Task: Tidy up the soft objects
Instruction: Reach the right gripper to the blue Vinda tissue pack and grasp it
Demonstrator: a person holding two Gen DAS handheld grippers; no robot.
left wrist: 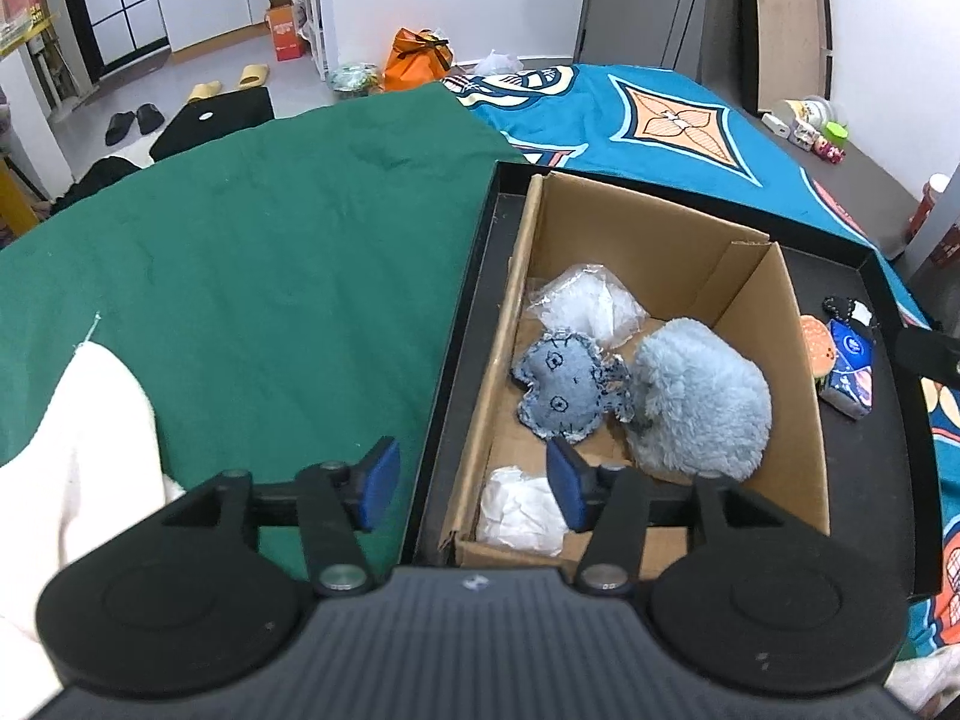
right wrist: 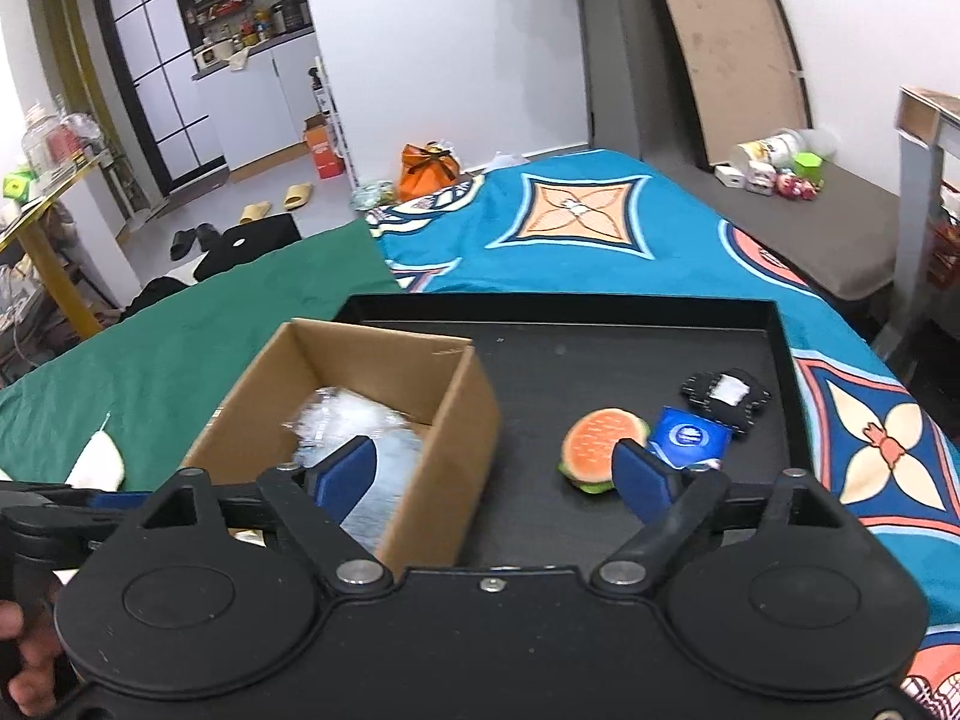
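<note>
While both grippers hang empty over the tray [right wrist: 774, 330], I judge I'm between picks: some soft items are already in the box [left wrist: 774, 324], others still wait outside it. My left gripper [left wrist: 474, 483] has its pads apart w/ nothing between them, straddling the box's near-left wall; it looks down on a fluffy blue plush [left wrist: 699, 399], a denim toy [left wrist: 561, 384], a clear bag [left wrist: 585, 306] and a white wad [left wrist: 522, 507], all inside the box. My right gripper [right wrist: 495, 474] is spread wide, also empty, hanging above the bare tray between the box and a burger plush [right wrist: 600, 441]. Just right of the burger lie a blue tissue pack [right wrist: 690, 438] and a black-and-white pouch [right wrist: 726, 390], touching or nearly so. Next move, I'd say: swing right gripper over the burger, drop, pinch it across the bun, carry to the box; it's squashy so a firm close should hold. Tray sits on a bed w/ a green cloth [left wrist: 240, 252] and teal blanket [right wrist: 600, 240]. Room beyond: slippers on floor, orange bag [right wrist: 429, 171], kitchen shelves at back.
</note>
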